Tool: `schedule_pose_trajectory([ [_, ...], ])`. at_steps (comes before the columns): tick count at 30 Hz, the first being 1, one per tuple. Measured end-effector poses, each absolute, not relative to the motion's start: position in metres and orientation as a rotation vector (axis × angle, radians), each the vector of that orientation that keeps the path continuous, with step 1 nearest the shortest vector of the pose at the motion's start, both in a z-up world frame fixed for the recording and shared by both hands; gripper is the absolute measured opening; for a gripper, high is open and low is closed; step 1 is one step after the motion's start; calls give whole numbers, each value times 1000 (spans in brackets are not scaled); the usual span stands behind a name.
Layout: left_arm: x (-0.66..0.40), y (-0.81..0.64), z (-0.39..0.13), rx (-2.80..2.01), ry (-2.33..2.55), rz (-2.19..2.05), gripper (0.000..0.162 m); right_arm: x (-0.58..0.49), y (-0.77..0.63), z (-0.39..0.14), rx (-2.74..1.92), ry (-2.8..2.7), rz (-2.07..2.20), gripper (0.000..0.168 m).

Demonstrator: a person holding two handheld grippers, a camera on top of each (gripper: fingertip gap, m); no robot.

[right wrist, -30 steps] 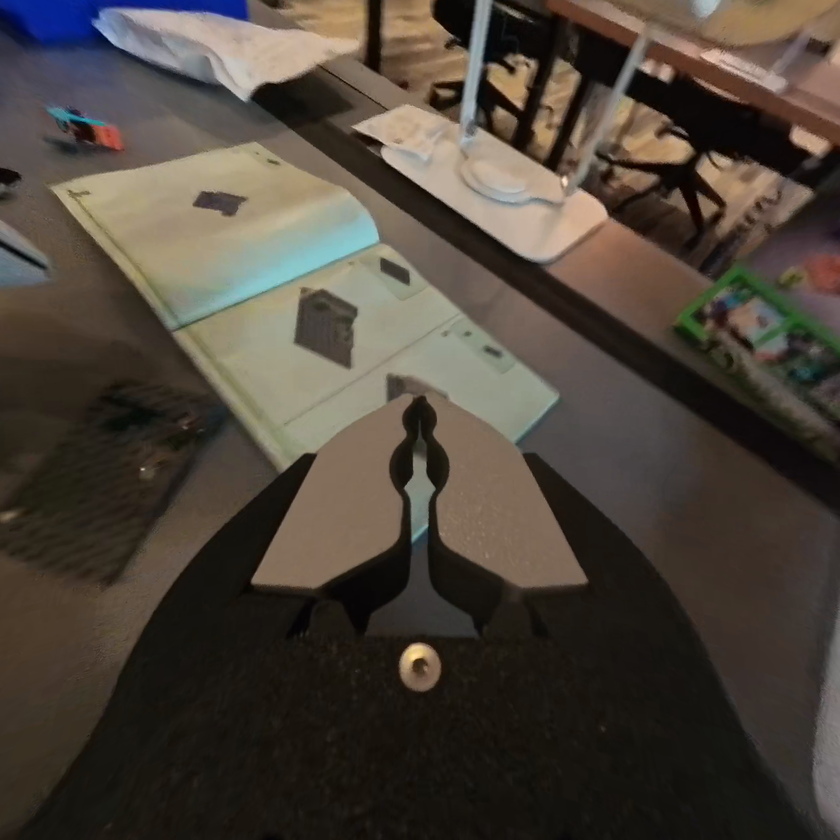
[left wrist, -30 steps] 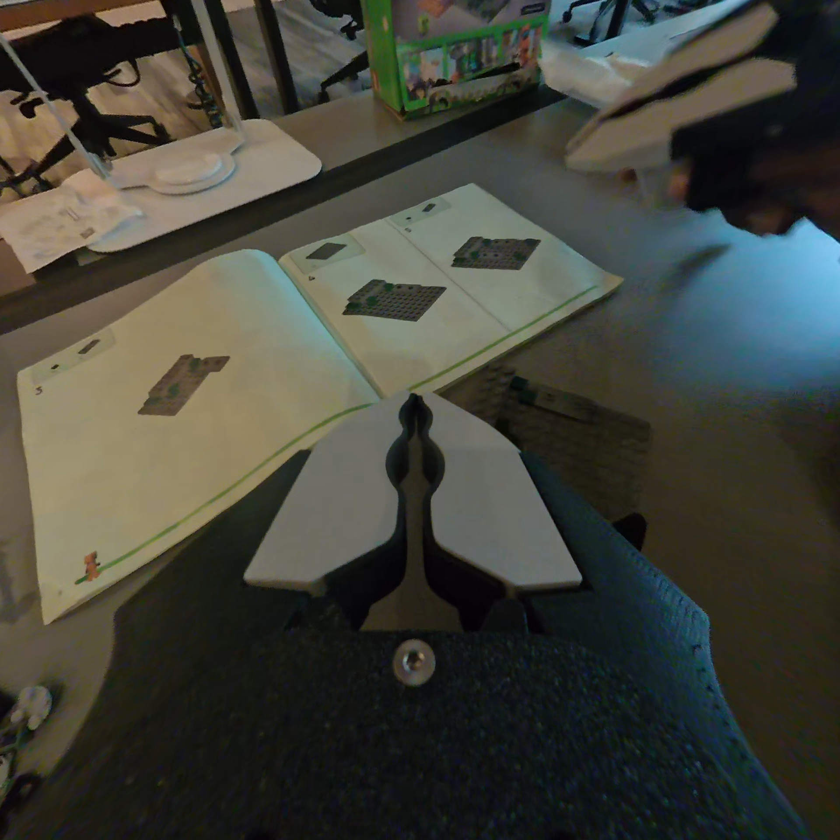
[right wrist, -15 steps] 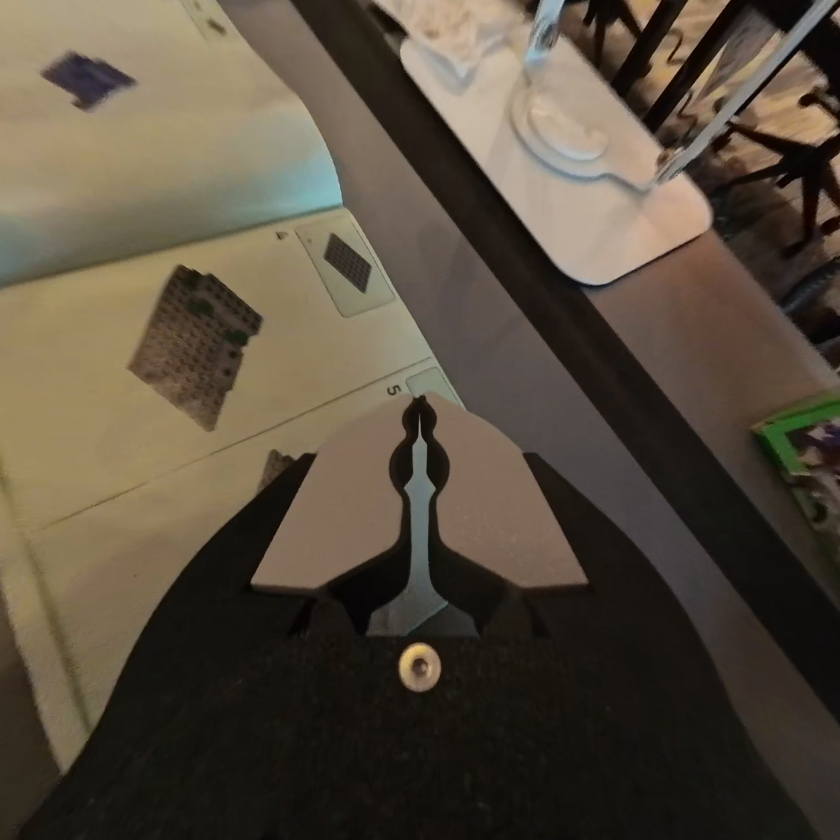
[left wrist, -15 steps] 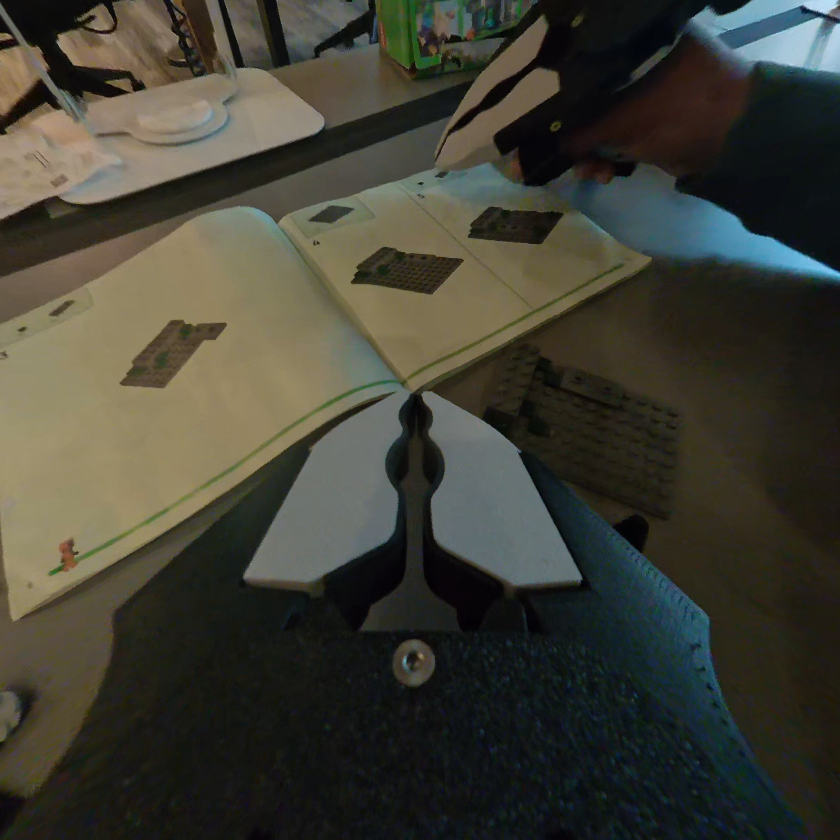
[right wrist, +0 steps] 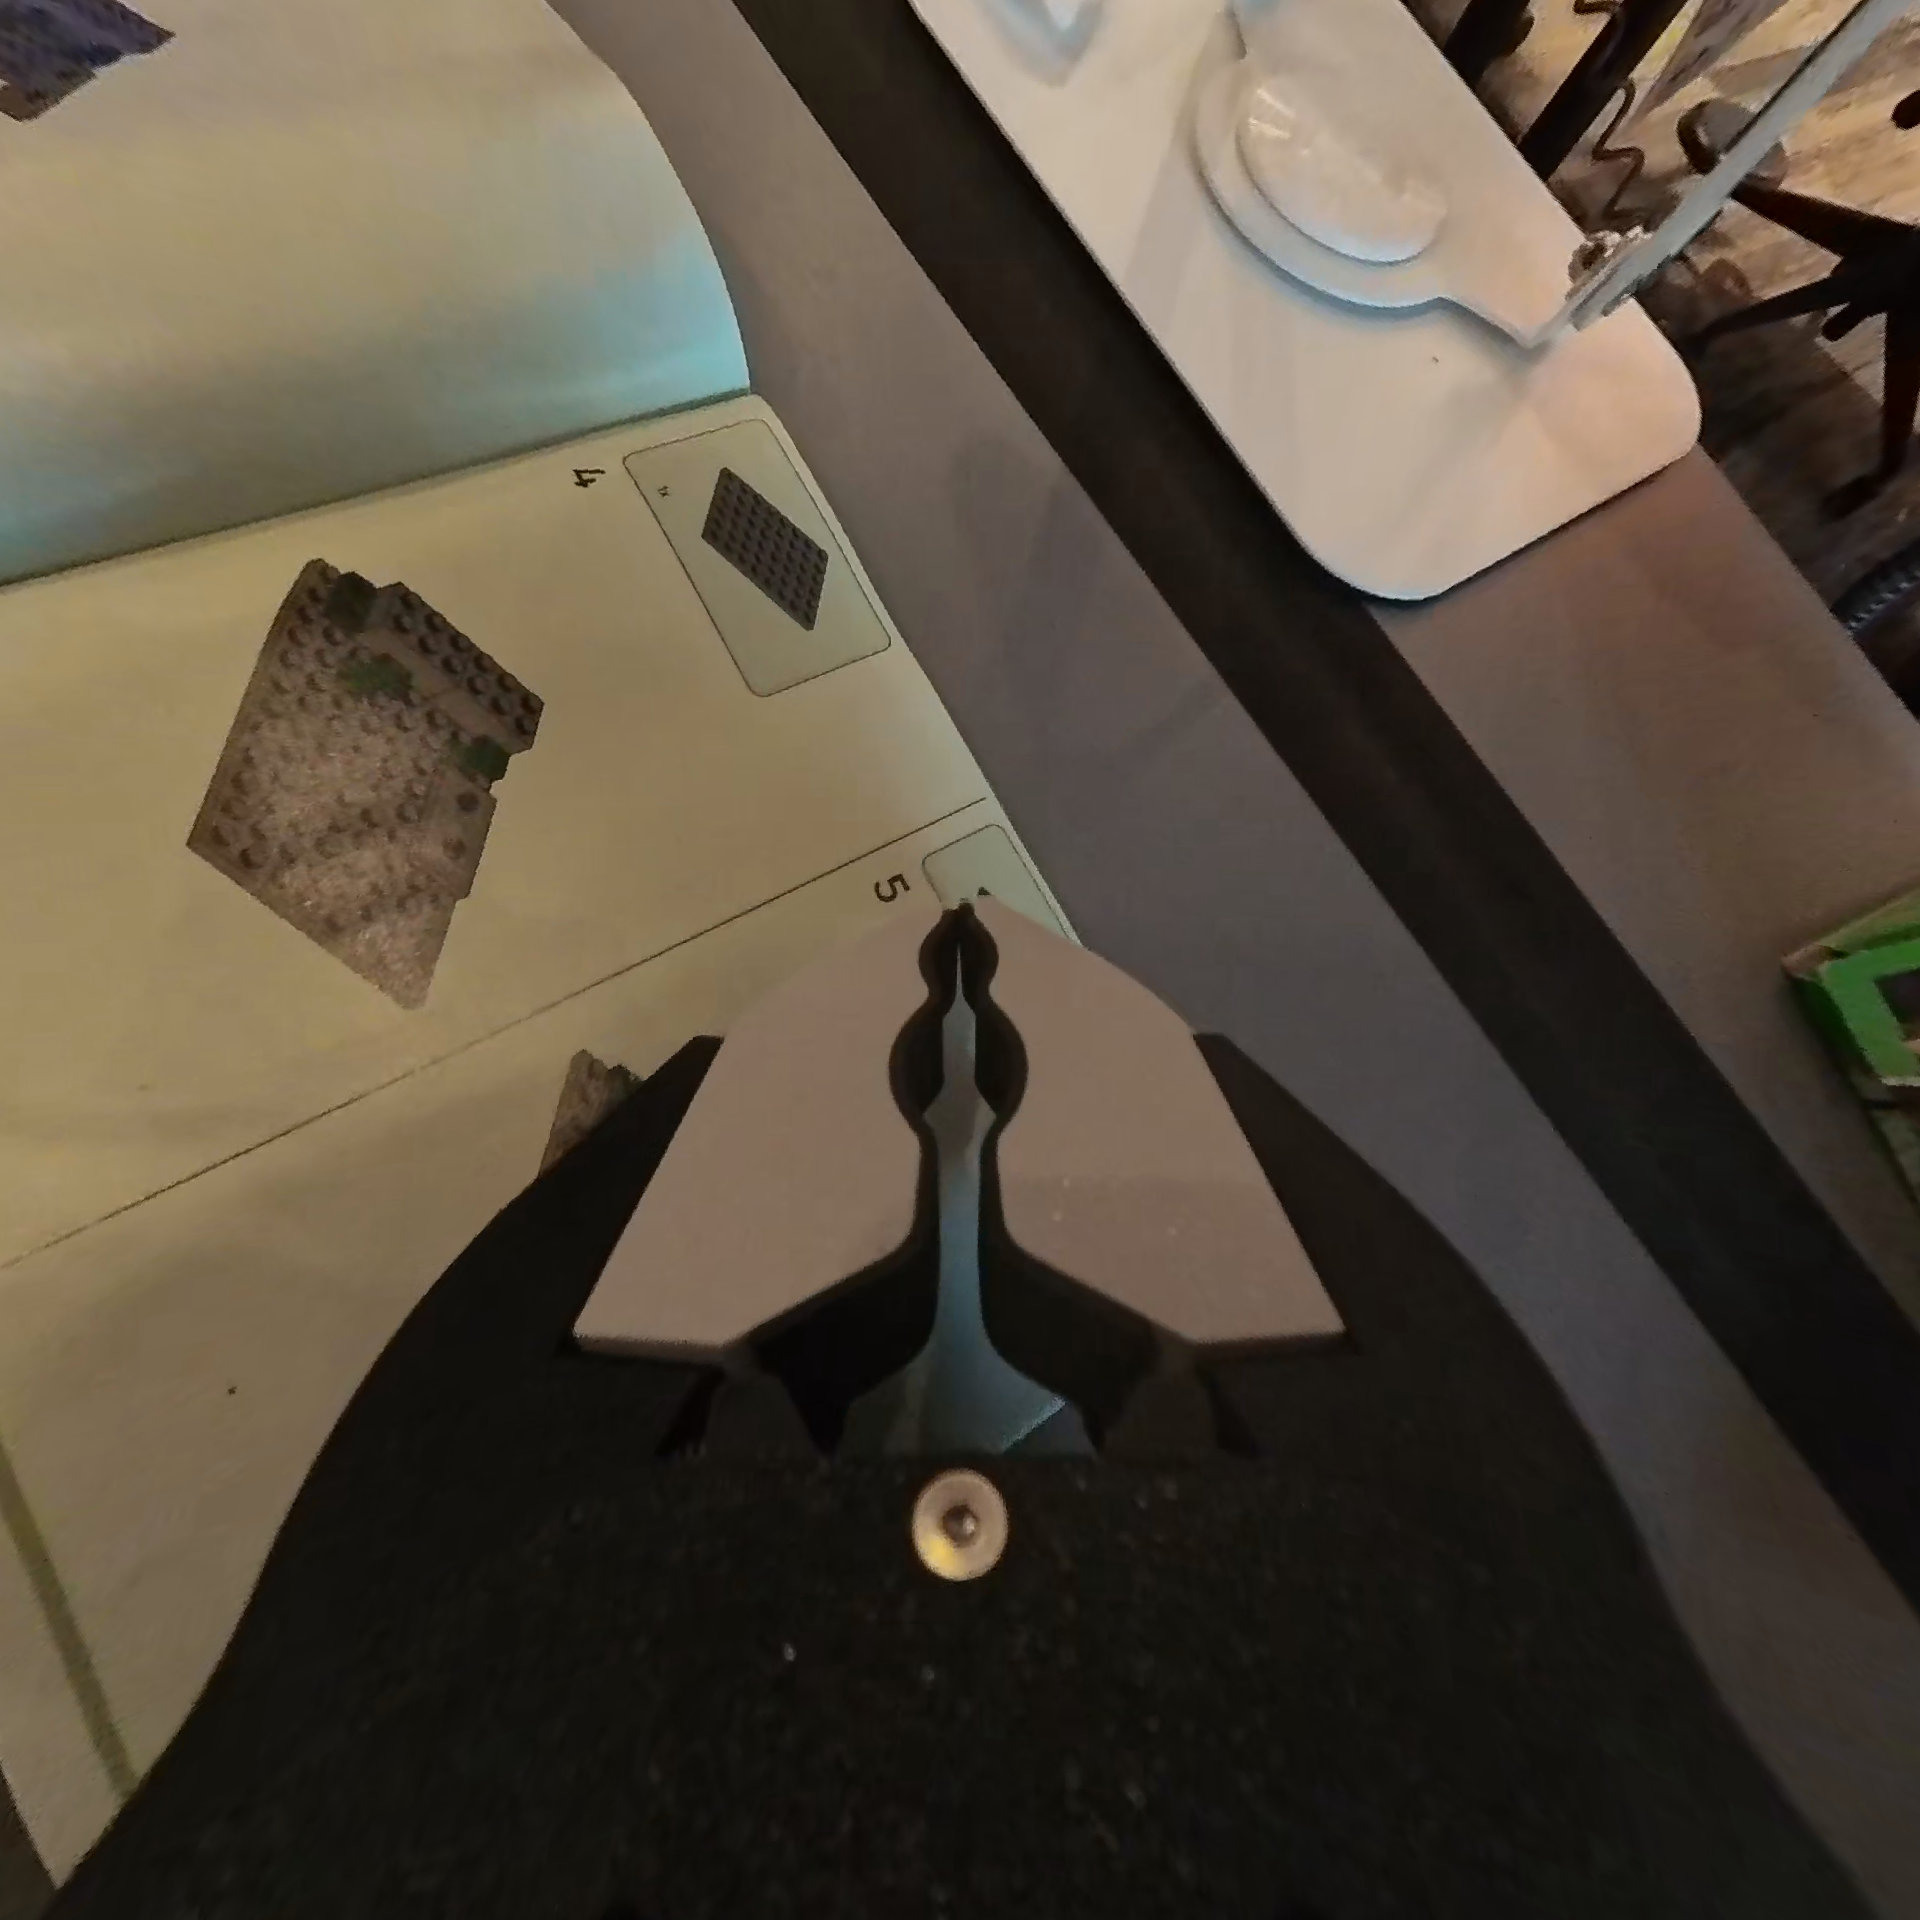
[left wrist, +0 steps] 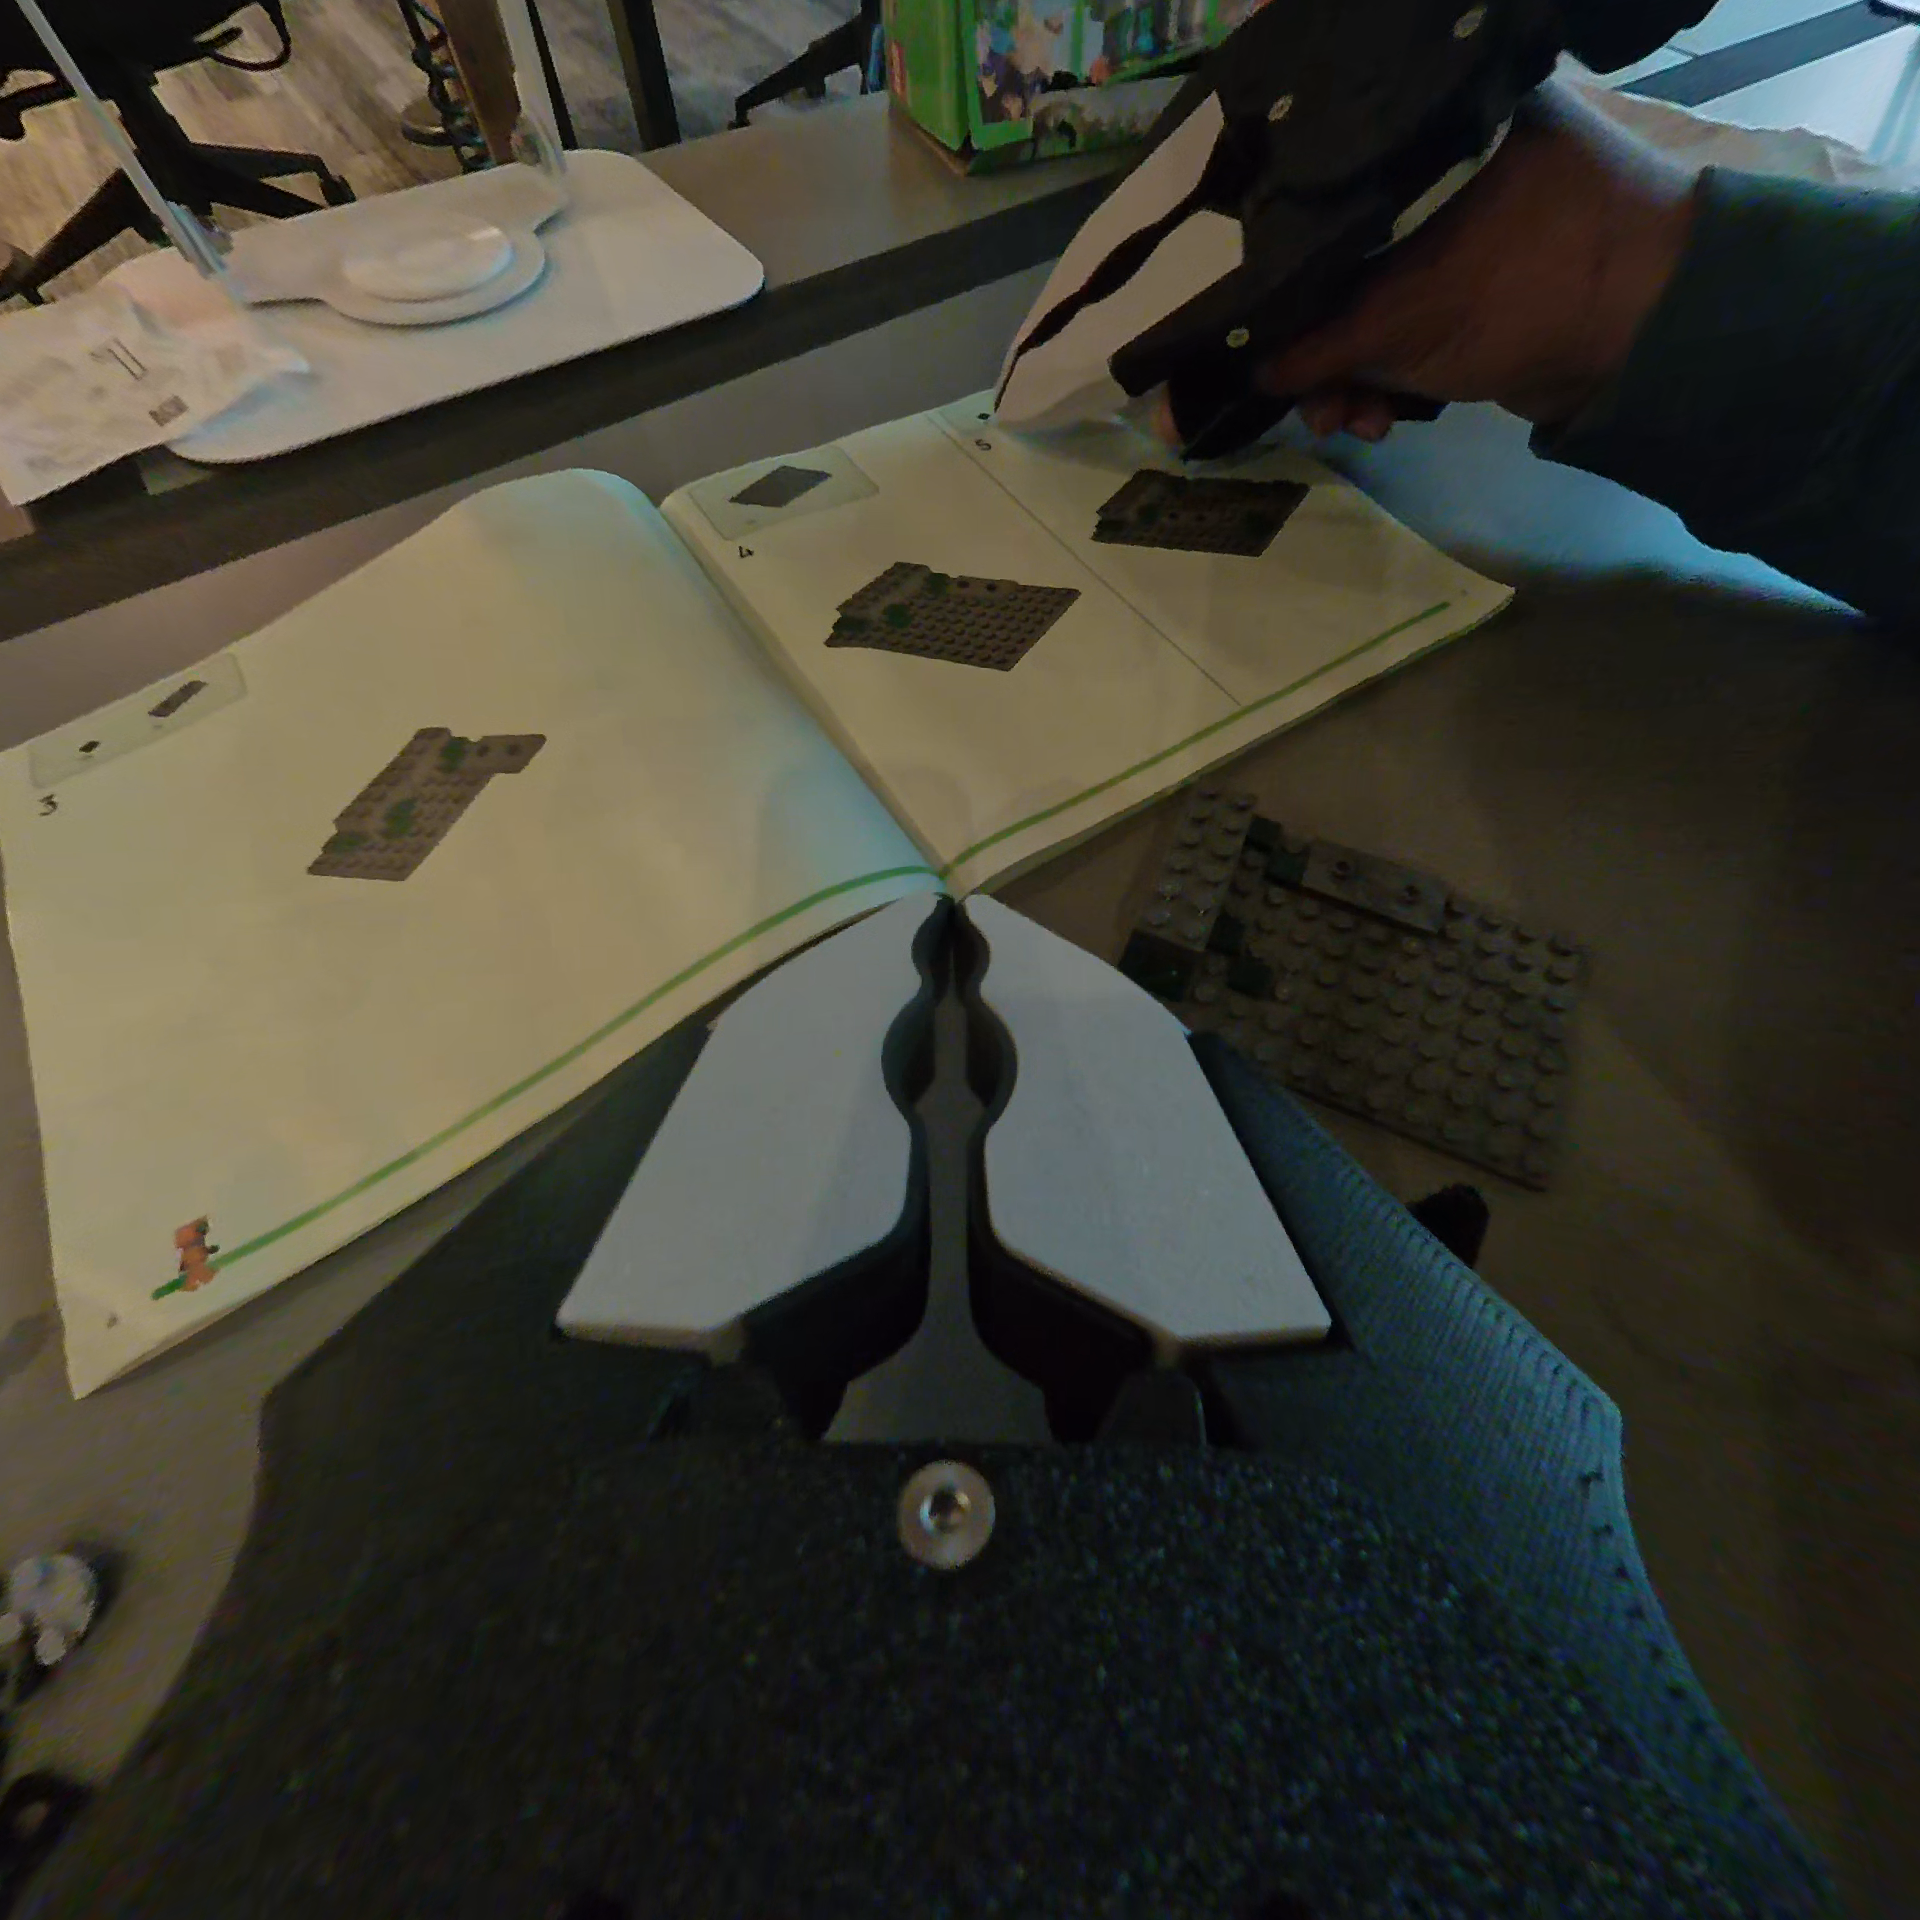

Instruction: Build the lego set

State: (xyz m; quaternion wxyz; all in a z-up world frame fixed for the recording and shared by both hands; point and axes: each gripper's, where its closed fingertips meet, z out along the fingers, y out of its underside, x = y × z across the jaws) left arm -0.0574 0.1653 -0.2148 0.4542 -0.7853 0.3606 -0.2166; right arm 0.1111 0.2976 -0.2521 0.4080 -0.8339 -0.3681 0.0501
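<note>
The right gripper [right wrist: 963,914] has its two pale fingers pressed together, nothing between them, and its tip is down at the far corner of the open booklet [right wrist: 343,935], right by the page edge. The same tool shows in the left wrist view [left wrist: 1003,400], held in a person's hand [left wrist: 1496,281] with a dark sleeve behind it. The left gripper [left wrist: 951,909] is likewise closed on nothing, hovering at the near edge of the booklet [left wrist: 499,935] where the fold of the pages meets the table [left wrist: 1714,831].

The booklet lies flat and open across the middle of the grey table, its left page bulging up a little at the fold. Just off its near right corner sits the grey studded plate [left wrist: 1382,997], flat on the table, with a few dark pieces fitted along its far-left side. It is close to the left gripper and well apart from the right one. To the right of the plate the table surface is bare.

Beyond the booklet a dark strip [right wrist: 1299,727] runs along the table, and past it stands a white lamp base [left wrist: 468,281] with a crumpled paper sheet [left wrist: 114,384] beside it. A green box [left wrist: 1029,73] stands further along that far side; what is in it cannot be seen. A few small loose bits [left wrist: 47,1621] lie at the near left edge, too blurred to name. Chair legs and floor show behind the table.
</note>
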Motion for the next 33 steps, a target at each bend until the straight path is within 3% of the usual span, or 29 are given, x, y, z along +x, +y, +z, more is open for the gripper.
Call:
schedule_pose_trajectory([
  [21, 21, 215, -195, -1971, 1195, -541, 0, 113, 295, -253, -2128, -891, 95, 0],
  [33, 60, 250, -212, -1983, 1272, -478, 0, 115, 293, -253, -2133, -876, 119, 0],
])
